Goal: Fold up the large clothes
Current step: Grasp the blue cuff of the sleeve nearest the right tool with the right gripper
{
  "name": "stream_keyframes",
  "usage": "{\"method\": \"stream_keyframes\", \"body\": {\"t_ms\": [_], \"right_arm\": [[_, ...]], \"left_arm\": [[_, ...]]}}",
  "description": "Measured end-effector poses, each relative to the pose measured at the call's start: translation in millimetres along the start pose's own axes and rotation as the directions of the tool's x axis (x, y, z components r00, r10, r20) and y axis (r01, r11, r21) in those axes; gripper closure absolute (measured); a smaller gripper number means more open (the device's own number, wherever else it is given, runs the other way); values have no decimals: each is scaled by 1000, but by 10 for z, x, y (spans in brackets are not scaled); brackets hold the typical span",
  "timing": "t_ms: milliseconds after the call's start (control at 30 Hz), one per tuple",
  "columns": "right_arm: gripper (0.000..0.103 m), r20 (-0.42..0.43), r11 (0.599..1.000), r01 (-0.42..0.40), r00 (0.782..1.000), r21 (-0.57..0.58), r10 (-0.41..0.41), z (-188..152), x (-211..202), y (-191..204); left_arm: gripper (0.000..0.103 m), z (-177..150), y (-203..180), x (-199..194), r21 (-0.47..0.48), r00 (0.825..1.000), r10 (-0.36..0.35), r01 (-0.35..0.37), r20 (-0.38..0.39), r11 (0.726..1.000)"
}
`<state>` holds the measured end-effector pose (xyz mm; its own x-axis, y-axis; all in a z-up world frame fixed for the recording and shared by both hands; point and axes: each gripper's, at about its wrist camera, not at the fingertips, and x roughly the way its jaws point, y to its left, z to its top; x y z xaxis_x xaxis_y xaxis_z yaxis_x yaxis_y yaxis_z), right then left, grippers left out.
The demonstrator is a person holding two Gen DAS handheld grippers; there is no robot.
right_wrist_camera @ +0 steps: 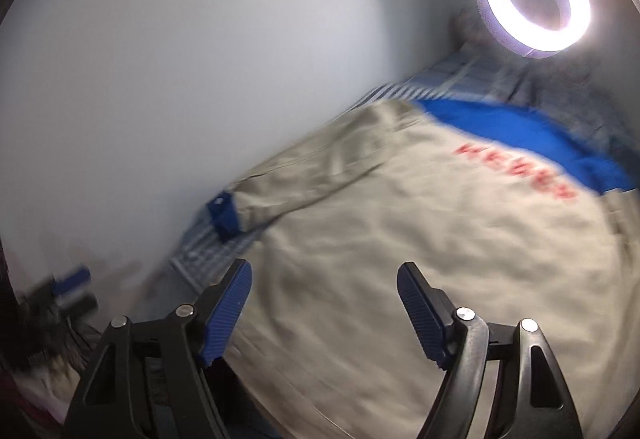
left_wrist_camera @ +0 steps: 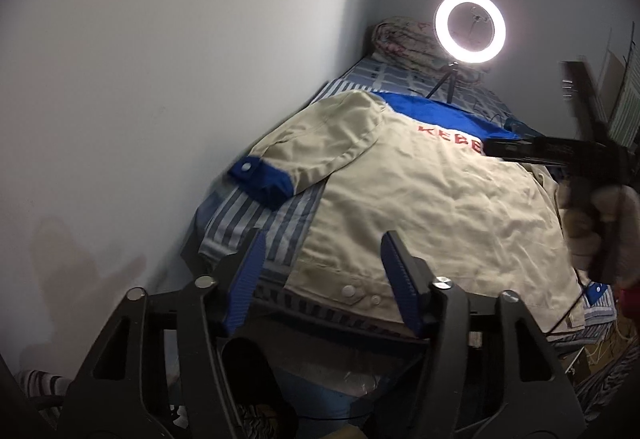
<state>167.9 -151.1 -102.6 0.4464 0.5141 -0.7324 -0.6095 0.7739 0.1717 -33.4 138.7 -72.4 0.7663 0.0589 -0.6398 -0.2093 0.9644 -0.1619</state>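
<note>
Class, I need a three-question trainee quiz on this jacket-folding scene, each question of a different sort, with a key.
1. True or false: the beige jacket lies spread on the striped bedsheet with its lettered back facing up.
2. Which colour are the sleeve cuff and the shoulder band? A) red B) blue C) green
3. Fill in: the lit ring light stands on a small ____ at the far end of the bed.

Key
1. True; red letters show on top.
2. B.
3. tripod.

Note: the left tongs and right tongs hover over the near hem, pads apart, gripping nothing.
</note>
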Motion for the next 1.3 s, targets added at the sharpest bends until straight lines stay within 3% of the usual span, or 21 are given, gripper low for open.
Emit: {"method": "stream_keyframes", "body": {"t_ms": [67, 300, 467, 567, 700, 767, 933, 1100, 1300], "right_arm": [[34, -42, 998, -53, 998, 42, 55, 97, 348, 34], [43, -160, 946, -164, 964, 278, 214, 358, 1587, 24], [51, -220, 939, -147, 950, 311, 222, 412, 2172, 144], [51, -227, 924, -203, 932, 325, 284, 428, 2347, 301], [51, -243, 974, -188, 946, 125, 214, 494, 2459, 703], [48, -252, 981, -190, 948, 39, 194, 524, 2526, 898], [47, -280, 963, -201, 949, -182, 145, 540, 2700, 1369], [39, -304, 932, -219, 944, -290, 127, 548, 2851, 1772], [35, -325, 901, -144, 946, -409, 3, 401, 3190, 2046]], "left_arm": [[55, 17, 67, 52, -14, 1000, -12, 12, -16, 1000], [56, 121, 180, 261, -42, 997, -53, 51, -48, 998], [56, 144, 237, 340, -60, 996, -68, 65, -55, 996], [56, 144, 283, 373, -89, 995, -77, 71, -61, 993], [56, 140, 295, 372, -95, 995, -83, 78, -53, 992], [56, 130, 294, 323, -79, 996, -78, 75, -36, 994], [56, 29, 395, 171, -79, 998, -60, 59, -4, 995], [56, -118, 534, 143, -134, 997, -76, 71, -29, 988], [56, -130, 562, 130, -146, 996, -81, 77, -24, 986]]}}
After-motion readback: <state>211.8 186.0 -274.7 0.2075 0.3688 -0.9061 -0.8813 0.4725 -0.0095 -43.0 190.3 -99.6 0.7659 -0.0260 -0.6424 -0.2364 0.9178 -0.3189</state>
